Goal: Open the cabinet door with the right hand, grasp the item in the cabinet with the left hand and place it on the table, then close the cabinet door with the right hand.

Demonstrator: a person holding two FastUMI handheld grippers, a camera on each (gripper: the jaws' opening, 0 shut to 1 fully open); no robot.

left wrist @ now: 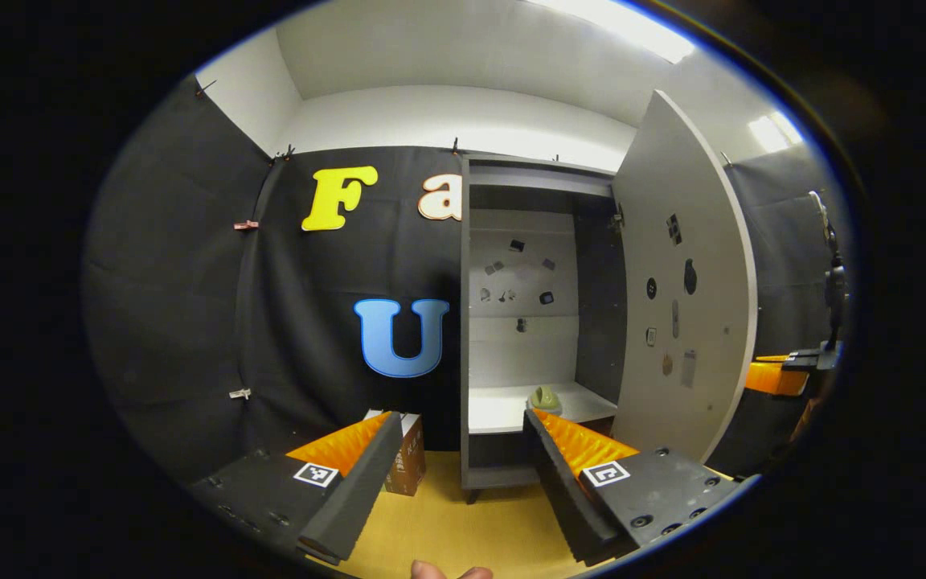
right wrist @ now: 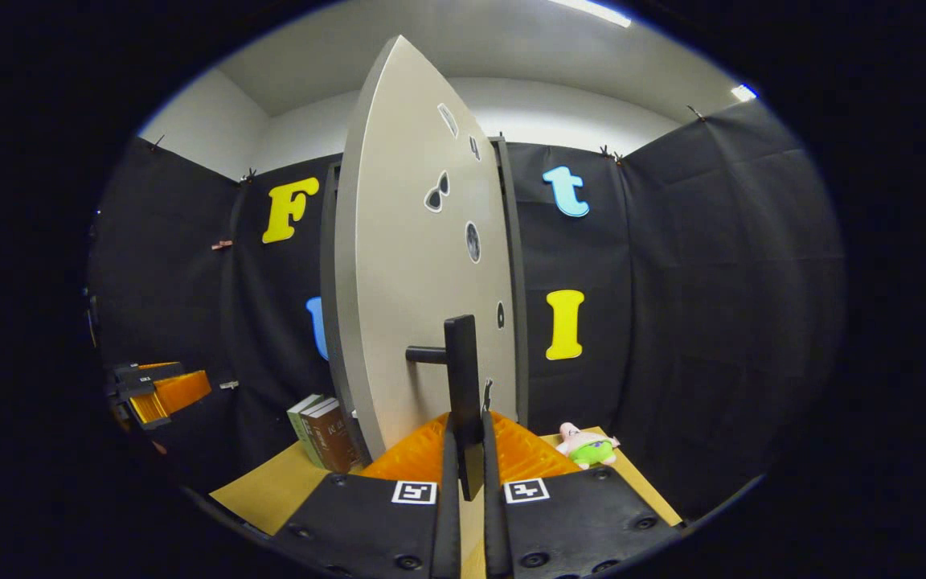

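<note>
Cabinet door [left wrist: 684, 281] is open: my right gripper [right wrist: 465, 474] clamps its handle [right wrist: 461, 378]. My left gripper [left wrist: 459, 474] is spread; green item [left wrist: 544, 398] remains on the far shelf [left wrist: 503, 410], ungrasped.

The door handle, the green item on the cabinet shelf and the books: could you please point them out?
door handle [right wrist: 461, 362]: right gripper view, upright bar.
green item [left wrist: 544, 397]: left gripper view, its top.
books [right wrist: 326, 434]: right gripper view, spines.

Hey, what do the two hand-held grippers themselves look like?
Each hand-held gripper, left and right, has two flat dark plates with screw holes at its base. Each plate carries a small square black-and-white marker. Long wedge-shaped fingers with ribbed faces project forward from the plates.
</note>
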